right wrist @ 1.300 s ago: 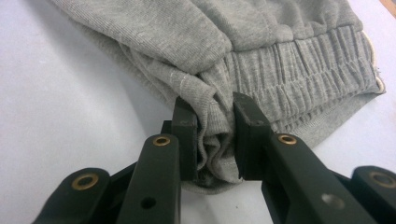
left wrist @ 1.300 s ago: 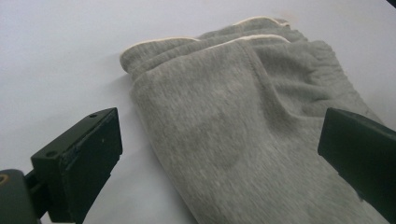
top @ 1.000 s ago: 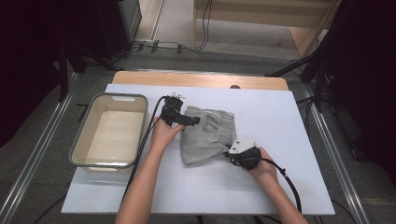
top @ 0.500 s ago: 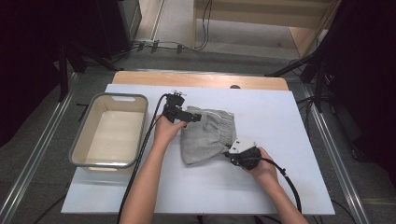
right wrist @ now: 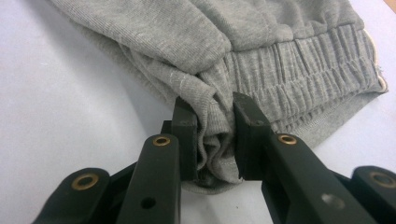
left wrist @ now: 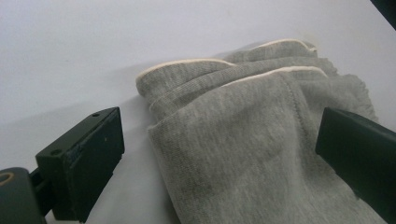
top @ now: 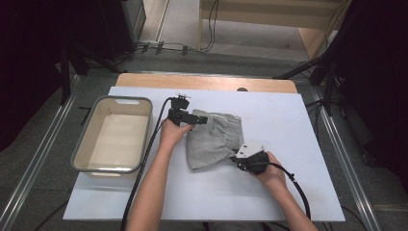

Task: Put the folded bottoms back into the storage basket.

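Grey garment [top: 214, 137] lies bunched on the white table [top: 298, 130], right of the empty tub [top: 114, 134]. At its near right corner the right gripper [right wrist: 214, 135] pinches a fold of cloth between its jaws, just below the elastic waistband [right wrist: 303, 60]. At the far left edge the left gripper [left wrist: 219, 149] hangs wide apart, jaws straddling the cream-trimmed hem [left wrist: 187, 63] without clamping it.

Lab, white table [top: 288, 120], floor cables [top: 192, 45], metal rails [top: 38, 159]
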`<state>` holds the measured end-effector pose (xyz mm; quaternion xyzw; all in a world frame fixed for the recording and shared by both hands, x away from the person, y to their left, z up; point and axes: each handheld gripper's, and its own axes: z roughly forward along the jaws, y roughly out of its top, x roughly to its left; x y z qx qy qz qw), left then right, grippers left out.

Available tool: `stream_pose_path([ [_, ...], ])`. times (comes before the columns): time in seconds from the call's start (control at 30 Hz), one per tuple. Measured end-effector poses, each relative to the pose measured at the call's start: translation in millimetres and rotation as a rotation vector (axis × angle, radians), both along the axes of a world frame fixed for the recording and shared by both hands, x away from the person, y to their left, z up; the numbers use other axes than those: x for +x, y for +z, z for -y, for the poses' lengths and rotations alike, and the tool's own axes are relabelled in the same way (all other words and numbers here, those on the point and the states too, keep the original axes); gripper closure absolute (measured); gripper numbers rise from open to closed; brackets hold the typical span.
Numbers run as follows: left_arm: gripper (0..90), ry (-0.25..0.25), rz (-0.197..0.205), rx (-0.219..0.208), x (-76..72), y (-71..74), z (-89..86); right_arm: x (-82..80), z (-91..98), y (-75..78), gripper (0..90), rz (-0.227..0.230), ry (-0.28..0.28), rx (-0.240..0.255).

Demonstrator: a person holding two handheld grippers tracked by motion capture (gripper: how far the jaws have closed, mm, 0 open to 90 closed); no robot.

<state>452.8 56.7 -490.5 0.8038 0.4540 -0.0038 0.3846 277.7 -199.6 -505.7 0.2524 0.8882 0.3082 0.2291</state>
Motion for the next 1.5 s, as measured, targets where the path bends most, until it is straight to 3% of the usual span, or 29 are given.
stream_pose_path([
  [0.43, 7.7, 0.023, -0.022, -0.015, 4.7, -9.8, -0.8, -0.2, -0.3, 0.1, 71.1, -0.001, 0.0, -0.002],
  [0.7, 13.0, 0.025, -0.012, -0.011, 4.0, -10.2, 0.8, -0.3, -0.6, 0.2, 71.1, -0.003, -0.002, -0.001],
  [0.87, 19.5, 0.019, 0.009, 0.008, 1.7, -10.5, 5.9, -0.7, -1.1, 0.0, 71.1, -0.001, -0.005, -0.002],
  [0.97, 24.9, 0.021, 0.004, -0.008, 1.5, -11.3, 6.6, -0.7, -1.1, 0.0, 71.1, 0.001, -0.004, -0.004],
  [1.3, 37.7, 0.044, 0.004, 0.004, 1.5, -11.3, 5.9, -1.1, -1.8, 0.3, 71.1, 0.004, -0.006, -0.01],
  [1.5, 50.5, 0.066, 0.013, 0.012, 1.1, -12.3, 4.8, -1.2, -2.2, 0.1, 71.1, 0.005, -0.005, -0.01],
])
